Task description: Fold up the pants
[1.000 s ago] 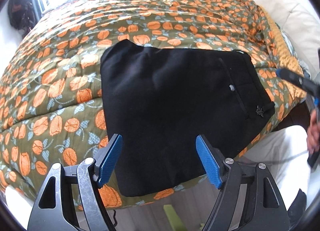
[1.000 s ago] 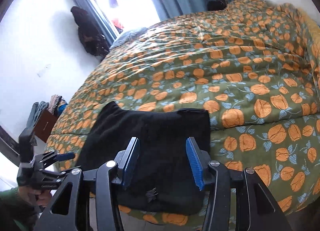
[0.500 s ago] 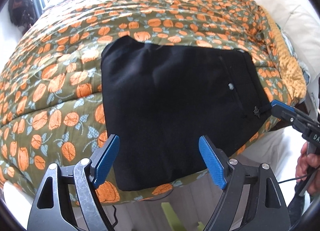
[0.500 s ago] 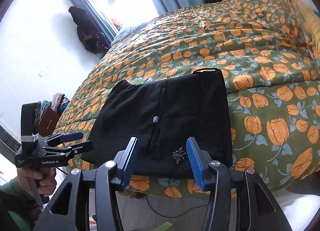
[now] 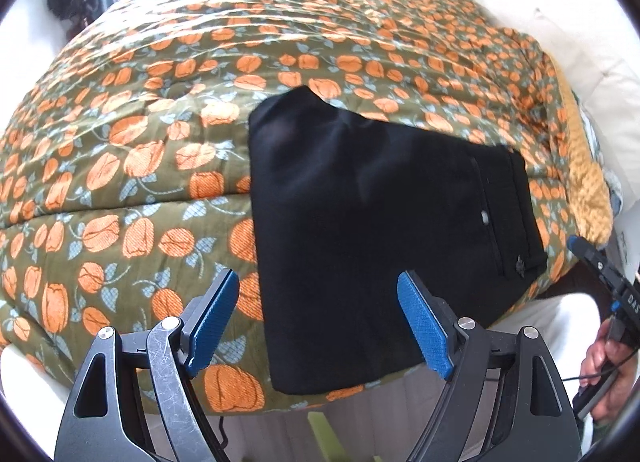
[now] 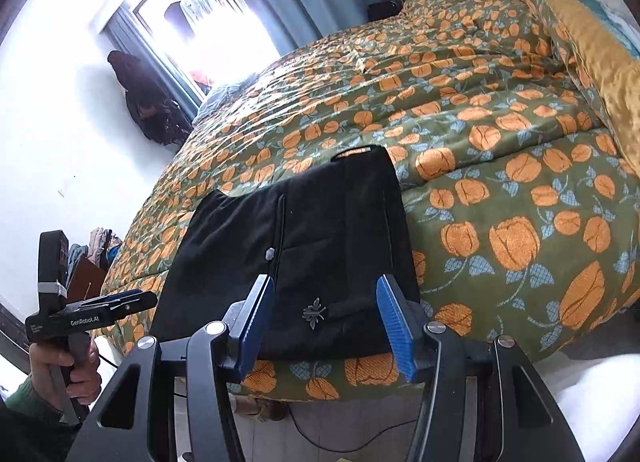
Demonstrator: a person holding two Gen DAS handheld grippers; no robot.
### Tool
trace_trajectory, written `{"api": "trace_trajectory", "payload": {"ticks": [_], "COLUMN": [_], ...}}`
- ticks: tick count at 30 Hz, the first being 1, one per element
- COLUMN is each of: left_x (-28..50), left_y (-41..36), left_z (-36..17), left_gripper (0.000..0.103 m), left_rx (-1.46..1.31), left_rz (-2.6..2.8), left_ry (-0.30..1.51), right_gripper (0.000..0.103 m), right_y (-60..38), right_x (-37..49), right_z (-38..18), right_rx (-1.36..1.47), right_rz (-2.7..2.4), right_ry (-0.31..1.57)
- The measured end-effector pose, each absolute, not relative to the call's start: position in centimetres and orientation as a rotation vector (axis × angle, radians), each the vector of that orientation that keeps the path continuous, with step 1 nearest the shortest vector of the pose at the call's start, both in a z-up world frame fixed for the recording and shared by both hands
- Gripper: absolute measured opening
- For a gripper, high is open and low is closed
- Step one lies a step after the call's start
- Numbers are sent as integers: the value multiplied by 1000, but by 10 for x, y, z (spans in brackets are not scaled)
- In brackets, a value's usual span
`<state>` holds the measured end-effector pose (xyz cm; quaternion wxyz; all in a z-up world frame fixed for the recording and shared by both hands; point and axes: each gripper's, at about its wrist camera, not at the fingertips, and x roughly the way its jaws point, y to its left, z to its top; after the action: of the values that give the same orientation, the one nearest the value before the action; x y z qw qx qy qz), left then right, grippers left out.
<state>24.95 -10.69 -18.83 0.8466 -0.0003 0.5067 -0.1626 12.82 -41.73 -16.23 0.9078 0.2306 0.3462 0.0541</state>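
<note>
Hanging open and empty, the left gripper (image 5: 318, 326) and right gripper (image 6: 326, 322) wait above the folded black pants (image 5: 372, 222) at the bedspread's (image 5: 140, 150) edge. A careless bump could slide them off.

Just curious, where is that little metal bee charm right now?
In the right wrist view the bee charm sits on the folded black pants, near their edge at the bed's side, between the right gripper's fingers.

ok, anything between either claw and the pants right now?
Nothing visible. The black pants lie folded flat on the quilt at the bed's near edge. The left claw and right claw both stand open in front of them with only clear air between, and nothing lies on top of the pants.
</note>
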Motion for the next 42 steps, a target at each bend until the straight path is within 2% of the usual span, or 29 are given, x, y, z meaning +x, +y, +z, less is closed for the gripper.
{"api": "trace_trajectory", "payload": {"ticks": [4,8,12,25,26,29,33,37,38,39,40,42], "left_x": [262,263,262,266,268,280,294,294,294,293,292,289], "left_y": [-107,-116,-116,-110,-105,-82,-69,-84,-88,-93,-96,-100], "left_z": [-197,-205,-201,-196,-197,-208,-240,-252,-254,-256,-255,-246], "left_gripper": [83,83,83,83,83,91,91,90,84,63,55,23], "left_rx": [-8,67,111,153,137,12,-133,-186,-197,-205,-212,-167], "left_rz": [-318,-292,-268,-250,-262,-312,-397,-494,-524,-544,-555,-535], "left_ry": [1092,1108,1086,1075,1082,1144,1281,1320,1331,1350,1359,1327], "right_gripper": [56,59,59,61,66,91,92,92,92,88,84,64], "right_y": [-406,-391,-393,-400,-406,-433,-456,-449,-445,-441,-438,-435], "right_x": [138,158,158,160,162,177,208,233,238,241,242,239], "right_z": [-147,-167,-183,-181,-182,-190,-217,-244,-253,-261,-263,-255], "right_rx": [387,320,381,354,367,448,507,549,573,592,586,552], "right_rz": [166,189,184,168,173,201,259,399,444,478,485,498], "right_ry": [680,754,800,820,818,840,974,1094,1141,1185,1202,1202]}}
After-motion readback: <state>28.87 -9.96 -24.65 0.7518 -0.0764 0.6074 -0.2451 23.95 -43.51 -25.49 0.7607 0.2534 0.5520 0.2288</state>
